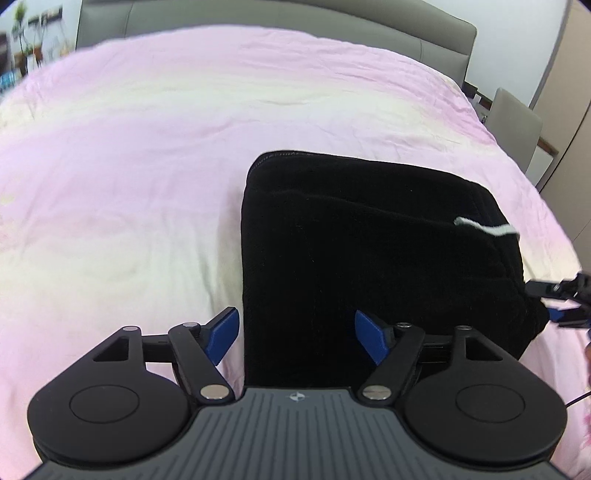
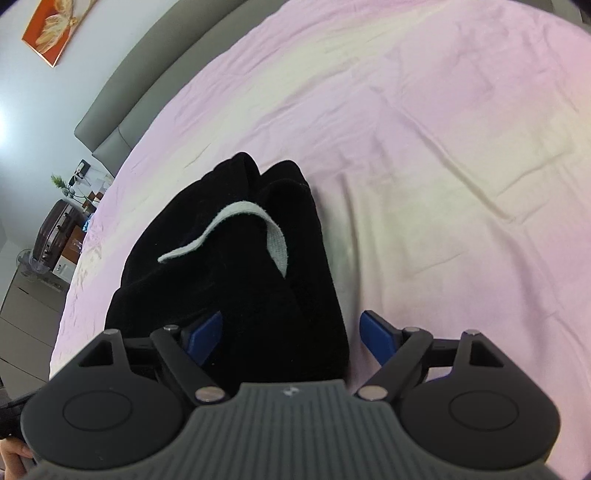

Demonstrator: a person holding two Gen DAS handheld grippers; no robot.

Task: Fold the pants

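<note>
Black pants (image 1: 369, 251) lie folded into a thick rectangle on the pink bed sheet (image 1: 129, 166). A white drawstring (image 1: 484, 227) lies across their right end. My left gripper (image 1: 297, 338) is open, its blue pads either side of the bundle's near left corner. In the right wrist view the pants (image 2: 229, 280) show end-on with the white drawstring (image 2: 258, 229) looped on top. My right gripper (image 2: 291, 338) is open, astride the bundle's near right edge. It also shows at the right edge of the left wrist view (image 1: 565, 299).
A grey padded headboard (image 1: 277, 22) runs along the far side of the bed. A grey chair (image 1: 513, 125) stands at the right. A suitcase (image 2: 51, 229) and a low cabinet (image 2: 26, 310) stand beside the bed on the left.
</note>
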